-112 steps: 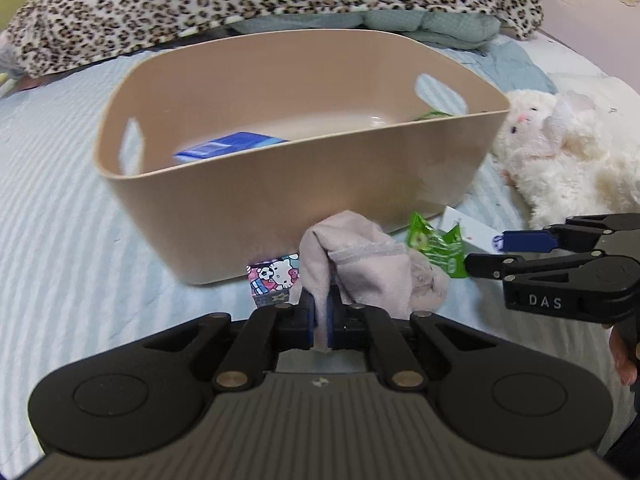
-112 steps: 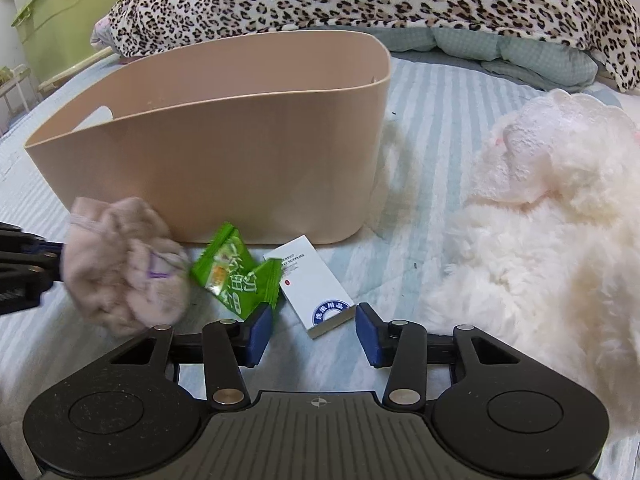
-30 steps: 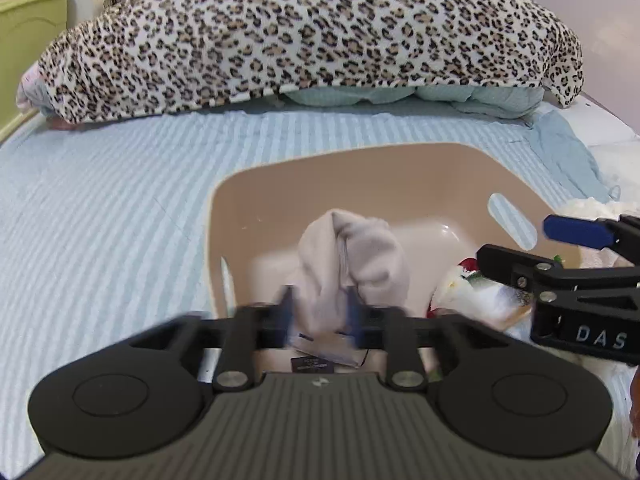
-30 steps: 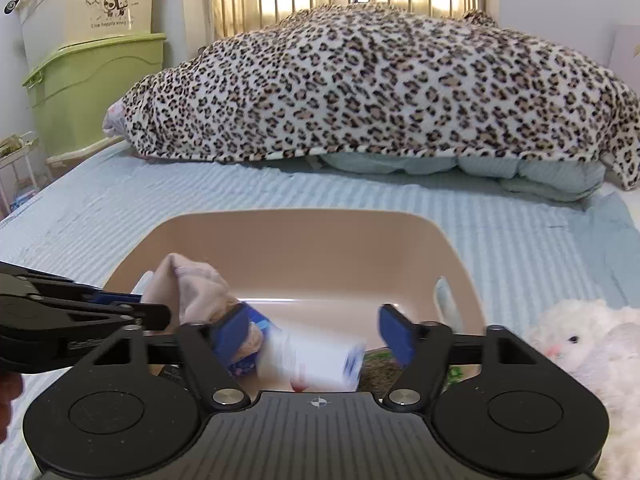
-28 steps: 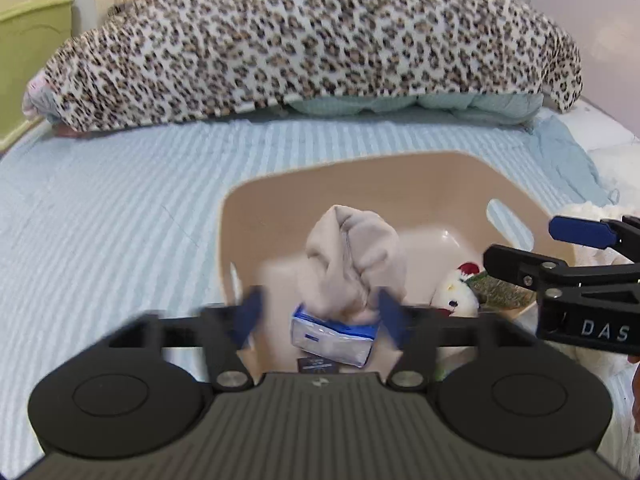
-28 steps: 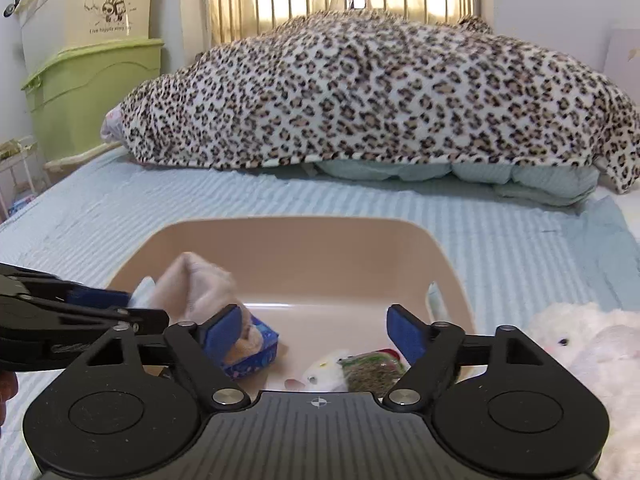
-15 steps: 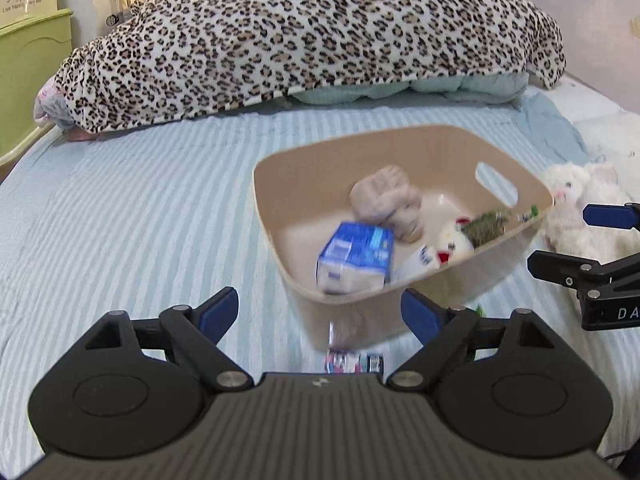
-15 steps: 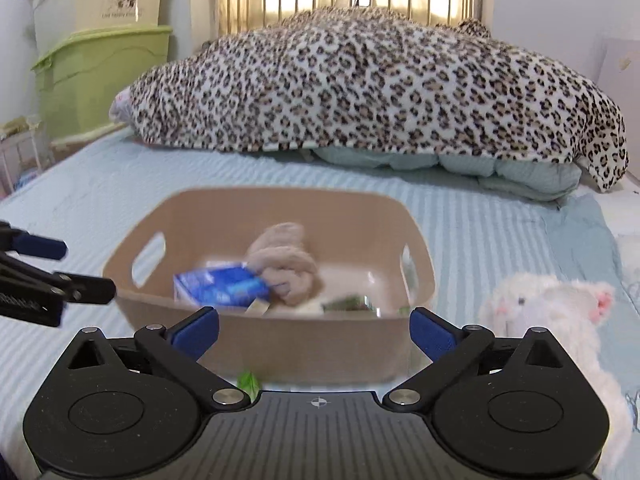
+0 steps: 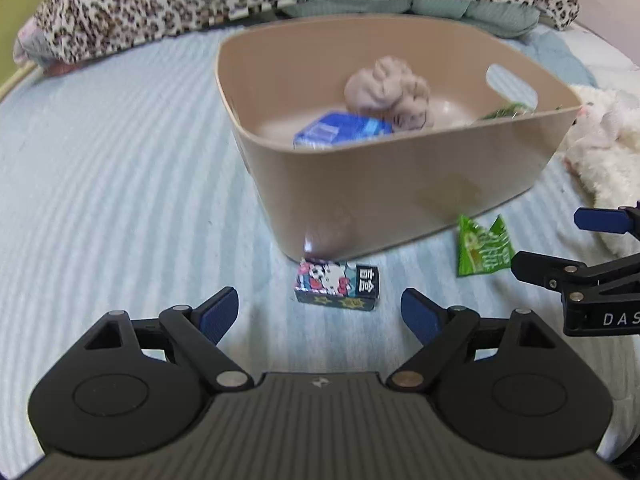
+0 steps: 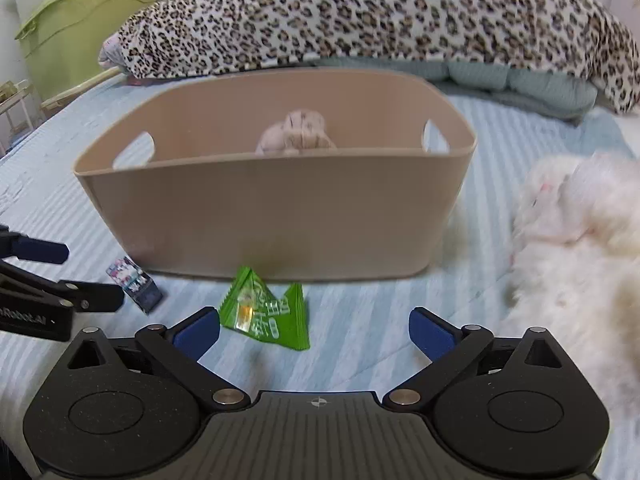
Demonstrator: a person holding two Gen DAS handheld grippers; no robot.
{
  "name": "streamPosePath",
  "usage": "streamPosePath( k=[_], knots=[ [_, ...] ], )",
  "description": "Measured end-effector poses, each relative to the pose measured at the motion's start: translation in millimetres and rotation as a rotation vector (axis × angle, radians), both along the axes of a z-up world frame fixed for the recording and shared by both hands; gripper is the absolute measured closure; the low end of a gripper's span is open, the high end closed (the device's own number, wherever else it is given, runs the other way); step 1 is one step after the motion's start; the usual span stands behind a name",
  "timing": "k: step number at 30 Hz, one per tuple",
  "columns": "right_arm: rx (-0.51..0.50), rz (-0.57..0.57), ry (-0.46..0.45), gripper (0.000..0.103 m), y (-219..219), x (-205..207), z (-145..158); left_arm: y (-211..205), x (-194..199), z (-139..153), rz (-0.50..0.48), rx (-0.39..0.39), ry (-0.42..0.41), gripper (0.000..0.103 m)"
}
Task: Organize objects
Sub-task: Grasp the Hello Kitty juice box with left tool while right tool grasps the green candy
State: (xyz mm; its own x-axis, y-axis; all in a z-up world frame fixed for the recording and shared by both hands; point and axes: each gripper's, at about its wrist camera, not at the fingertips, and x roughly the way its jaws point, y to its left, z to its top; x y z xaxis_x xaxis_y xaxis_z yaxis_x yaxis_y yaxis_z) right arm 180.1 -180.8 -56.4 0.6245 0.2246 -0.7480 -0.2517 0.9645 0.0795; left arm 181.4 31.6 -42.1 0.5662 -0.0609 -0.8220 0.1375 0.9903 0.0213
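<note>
Between my wide-open left gripper [image 9: 320, 312] and bin [image 9: 400, 184] lies a cartoon box [image 9: 338, 286]; my right gripper [image 10: 314, 330], also spread, faces the green packet [image 10: 266, 312]; only the left view shows the blue pack [image 9: 340, 130].

Bed w/ pale blue striped sheet [image 9: 120, 184]. Directly on it: beige plastic bin [image 9: 400, 184] mid-bed; small cartoon-print box [image 9: 337, 286] just beside bin's near corner; green snack packet [image 10: 266, 312] in front of bin's near wall, apart from box; white plush toy [image 10: 576, 240] right of bin; leopard-print blanket [image 10: 360, 12] heaped along far side.
</note>
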Motion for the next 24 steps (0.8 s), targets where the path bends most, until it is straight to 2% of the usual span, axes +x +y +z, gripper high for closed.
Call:
streamPosePath(
  k=[7,9,11,12,14,16,17,18,19,24],
  knots=[
    [0.026,0.008,0.046,0.013,4.5,14.6,-20.8,-0.8,10.7,-20.2,-0.005,-0.014,0.03,0.015],
    [0.036,0.015,0.059,0.018,6.9,18.4,-25.4,0.4,14.7,-23.8,-0.002,-0.022,0.032,0.018],
    [0.024,0.024,0.06,0.021,12.2,20.6,-28.6,0.5,17.5,-26.0,-0.006,-0.027,0.036,0.027],
    [0.022,0.032,0.058,0.027,14.9,21.0,-29.5,0.0,17.8,-25.7,-0.012,-0.027,0.036,0.029],
    [0.017,0.045,0.053,0.039,18.8,19.9,-29.7,-2.0,16.8,-24.0,-0.044,-0.031,0.023,0.049],
    [0.01,0.06,0.05,0.057,22.4,18.4,-28.1,-4.2,15.5,-22.3,-0.074,-0.026,0.018,0.05],
    [0.006,0.064,0.047,0.061,23.3,16.8,-27.2,-5.7,15.0,-21.4,-0.079,-0.019,0.012,0.05],
    [0.001,0.069,0.047,0.073,24.4,14.8,-26.5,-6.8,13.8,-20.0,-0.08,-0.013,0.004,0.05],
    [0.001,0.075,0.051,0.078,25.2,13.2,-25.4,-7.1,11.4,-18.3,-0.078,-0.01,-0.008,0.051],
    [-0.009,0.068,0.052,0.083,23.4,2.0,-17.5,-10.2,-2.0,-4.8,-0.09,-0.009,-0.049,0.051]
  ],
)
